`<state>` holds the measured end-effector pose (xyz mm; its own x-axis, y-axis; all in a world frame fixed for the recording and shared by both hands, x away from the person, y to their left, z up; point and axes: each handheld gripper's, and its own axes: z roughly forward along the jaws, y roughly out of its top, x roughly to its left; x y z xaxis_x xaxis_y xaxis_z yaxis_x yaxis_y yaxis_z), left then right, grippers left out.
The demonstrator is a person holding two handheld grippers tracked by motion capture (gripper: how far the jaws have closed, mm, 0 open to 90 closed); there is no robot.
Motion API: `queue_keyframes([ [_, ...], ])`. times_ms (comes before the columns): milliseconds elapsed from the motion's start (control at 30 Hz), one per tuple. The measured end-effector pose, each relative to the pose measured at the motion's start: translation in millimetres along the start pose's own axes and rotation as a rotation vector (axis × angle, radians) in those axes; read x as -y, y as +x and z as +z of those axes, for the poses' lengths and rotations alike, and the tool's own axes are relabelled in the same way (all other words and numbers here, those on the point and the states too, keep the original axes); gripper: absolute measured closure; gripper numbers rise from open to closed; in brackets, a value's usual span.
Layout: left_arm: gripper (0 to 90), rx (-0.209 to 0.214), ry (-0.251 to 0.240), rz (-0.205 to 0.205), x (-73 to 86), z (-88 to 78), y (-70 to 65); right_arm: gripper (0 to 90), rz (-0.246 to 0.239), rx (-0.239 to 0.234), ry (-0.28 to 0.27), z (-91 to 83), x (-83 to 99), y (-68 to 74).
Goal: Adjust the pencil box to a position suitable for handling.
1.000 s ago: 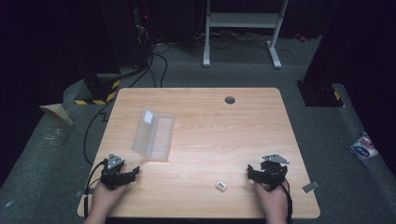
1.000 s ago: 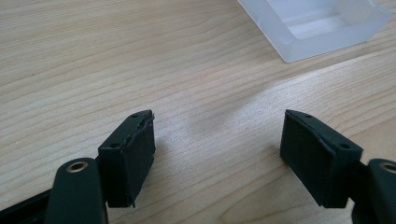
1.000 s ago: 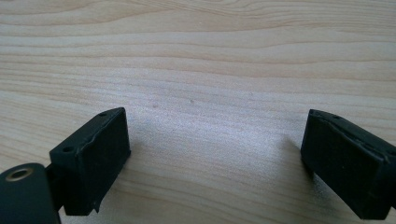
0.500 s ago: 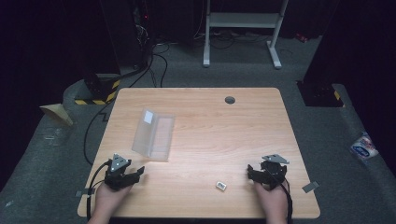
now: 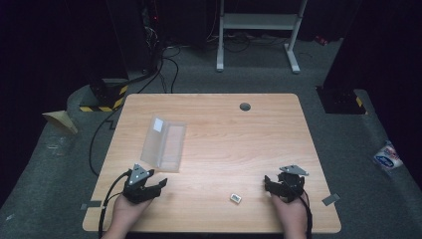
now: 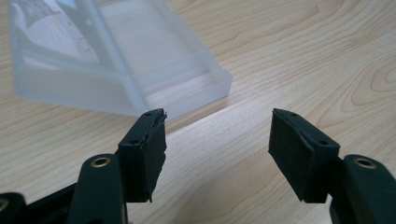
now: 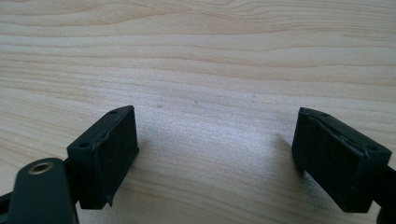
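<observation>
Our left gripper point(image 6: 217, 156) and right gripper point(image 7: 215, 158) were both wide apart and empty, and we thought the clear, frosted plastic box point(image 5: 163, 144) looked light, stiff and slippery, best pinched by its thin wall.

high: above, facing forward-down | gripper views: low, close over table point(image 5: 224, 149) | shared: tabletop

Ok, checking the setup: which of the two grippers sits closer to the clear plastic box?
The left gripper: the clear plastic box lies just ahead of it, while the right gripper sits across the table.
</observation>
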<state>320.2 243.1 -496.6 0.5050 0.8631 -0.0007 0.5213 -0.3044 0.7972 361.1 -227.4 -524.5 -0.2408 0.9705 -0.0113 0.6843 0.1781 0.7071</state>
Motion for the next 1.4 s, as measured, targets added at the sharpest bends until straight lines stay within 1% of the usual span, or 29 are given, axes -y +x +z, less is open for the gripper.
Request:
queue_keyframes([
  [67,36.9,-0.011,0.009,0.016,-5.5,4.8,-5.1,14.2,-0.001,-0.002,0.000,0.0,-0.1,0.0],
  [100,37.4,-0.011,0.009,0.016,-5.5,4.8,-5.1,14.2,-0.001,-0.002,0.000,0.0,-0.1,0.0],
  [167,38.5,-0.018,0.010,0.002,-12.7,13.8,-10.7,14.3,-0.003,-0.004,-0.002,0.2,-0.1,0.0],
  [233,40.2,-0.036,0.013,0.005,-17.3,20.3,-13.8,14.3,-0.003,-0.004,-0.002,0.2,-0.1,0.0],
  [267,40.6,-0.036,0.013,0.005,-17.3,20.3,-13.8,14.4,-0.003,-0.004,-0.002,0.2,-0.1,0.0],
  [300,41.1,-0.038,0.016,-0.004,-21.6,26.7,-15.9,14.5,-0.002,-0.005,-0.001,0.1,-0.2,0.1],
  [400,44.1,-0.049,0.015,-0.008,-26.9,34.9,-16.2,14.5,-0.002,-0.007,-0.001,0.1,-0.2,0.3],
  [433,45.0,-0.049,0.015,-0.008,-26.9,34.9,-16.2,14.5,-0.003,-0.007,-0.001,0.1,-0.2,0.3],
  [500,45.8,-0.060,0.029,-0.007,-31.8,42.4,-15.0,14.7,-0.003,-0.007,-0.001,0.2,-0.2,0.3],
  [533,46.1,-0.058,0.027,-0.016,-32.9,44.6,-14.7,14.8,-0.007,-0.009,-0.003,0.2,-0.2,0.1],
  [600,47.7,-0.056,0.034,-0.023,-35.4,49.0,-13.6,14.9,-0.016,-0.011,-0.004,0.4,-0.4,-0.4],
  [667,51.9,-0.059,0.041,-0.018,-36.5,51.8,-13.9,14.9,-0.016,-0.010,-0.006,0.6,-0.3,-0.4],
  [700,51.9,-0.059,0.054,-0.013,-38.2,54.9,-14.2,15.0,-0.018,-0.011,-0.007,0.6,-0.4,-0.4],
  [733,55.0,-0.058,0.059,-0.011,-40.2,59.1,-15.0,15.0,-0.017,-0.011,-0.007,0.6,-0.4,-0.4],
  [767,56.8,-0.060,0.061,-0.015,-41.2,61.1,-15.6,15.0,-0.015,-0.011,-0.006,0.6,-0.3,-0.2],
  [833,61.2,-0.066,0.059,-0.027,-42.4,64.8,-15.4,15.0,-0.017,-0.011,-0.006,0.6,-0.4,-0.4],
  [867,62.9,-0.066,0.062,-0.041,-42.6,66.7,-15.7,15.0,-0.017,-0.011,-0.007,0.6,-0.4,-0.4],
  [933,65.9,-0.074,0.068,-0.051,-42.1,70.6,-16.1,15.0,-0.014,-0.011,-0.006,0.6,-0.3,-0.1],
  [967,68.2,-0.085,0.073,-0.047,-41.7,72.1,-16.0,15.0,-0.017,-0.011,-0.007,0.6,-0.4,-0.3],
  [1000,69.4,-0.090,0.076,-0.055,-41.1,73.6,-16.8,15.0,-0.014,-0.011,-0.006,0.6,-0.3,-0.1],
  [1067,70.7,-0.101,0.082,-0.046,-40.4,75.4,-17.3,15.1,-0.018,-0.012,-0.007,0.6,-0.4,-0.4],
  [1133,72.7,-0.105,0.084,-0.046,-39.7,77.0,-18.3,15.1,-0.019,-0.012,-0.007,0.6,-0.4,-0.4],
  [1200,74.6,-0.096,0.095,-0.046,-39.1,78.2,-18.4,15.1,-0.018,-0.012,-0.007,0.6,-0.4,-0.4],
  [1400,76.2,-0.103,0.088,-0.033,-37.9,78.0,-20.3,15.1,-0.019,-0.013,-0.005,0.5,-0.4,-0.4],
])
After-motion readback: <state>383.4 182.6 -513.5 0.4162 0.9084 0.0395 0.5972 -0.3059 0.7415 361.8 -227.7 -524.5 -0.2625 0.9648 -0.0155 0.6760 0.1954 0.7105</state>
